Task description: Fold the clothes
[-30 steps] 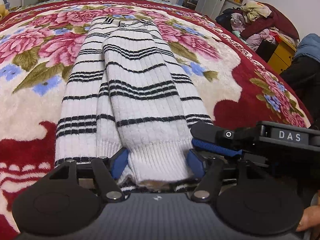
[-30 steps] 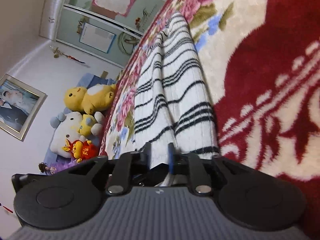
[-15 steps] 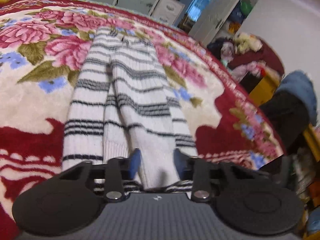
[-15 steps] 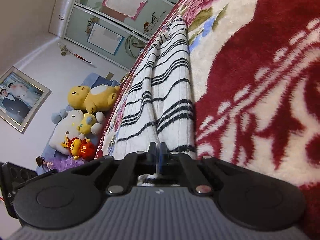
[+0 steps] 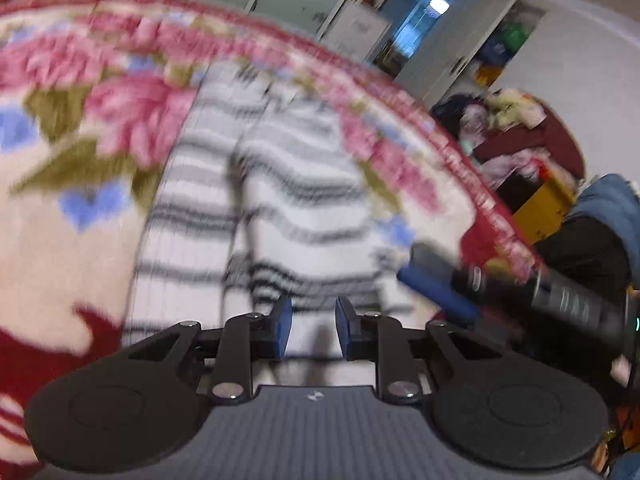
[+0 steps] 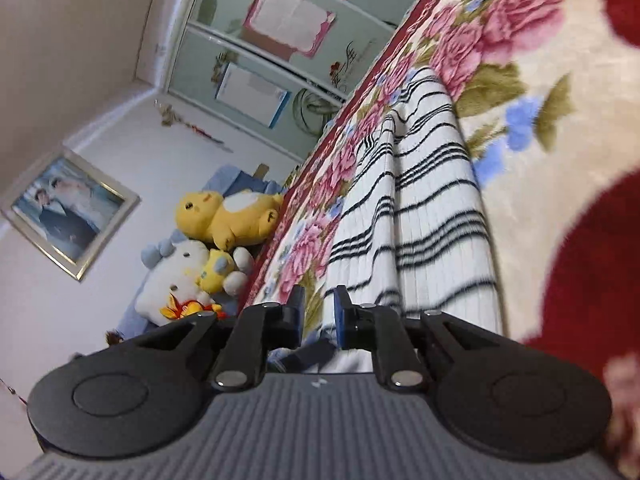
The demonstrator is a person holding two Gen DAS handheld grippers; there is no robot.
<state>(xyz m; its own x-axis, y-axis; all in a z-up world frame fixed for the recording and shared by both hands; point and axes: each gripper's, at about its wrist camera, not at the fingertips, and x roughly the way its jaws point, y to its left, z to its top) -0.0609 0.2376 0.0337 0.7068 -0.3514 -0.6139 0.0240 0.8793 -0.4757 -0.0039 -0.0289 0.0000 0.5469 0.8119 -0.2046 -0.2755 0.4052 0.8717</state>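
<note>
1. Blue pads of the left gripper (image 5: 310,330) were closing on the near hem of the striped sweater (image 5: 280,208), knit pinched between them.
2. The right gripper (image 6: 318,316) was opening, its jaws narrowly apart at the sweater's near edge; I cannot tell whether they held it.
3. The sweater lay folded lengthwise on the floral blanket (image 5: 72,216), running far.

Two matching black handheld grippers with blue finger pads

The left gripper (image 5: 310,330) and the right gripper (image 6: 319,318) each show a ribbed grey body with a small white mark, two round black discs beside it, black link arms with silver screws, and blue-faced fingers (image 5: 282,325).
</note>
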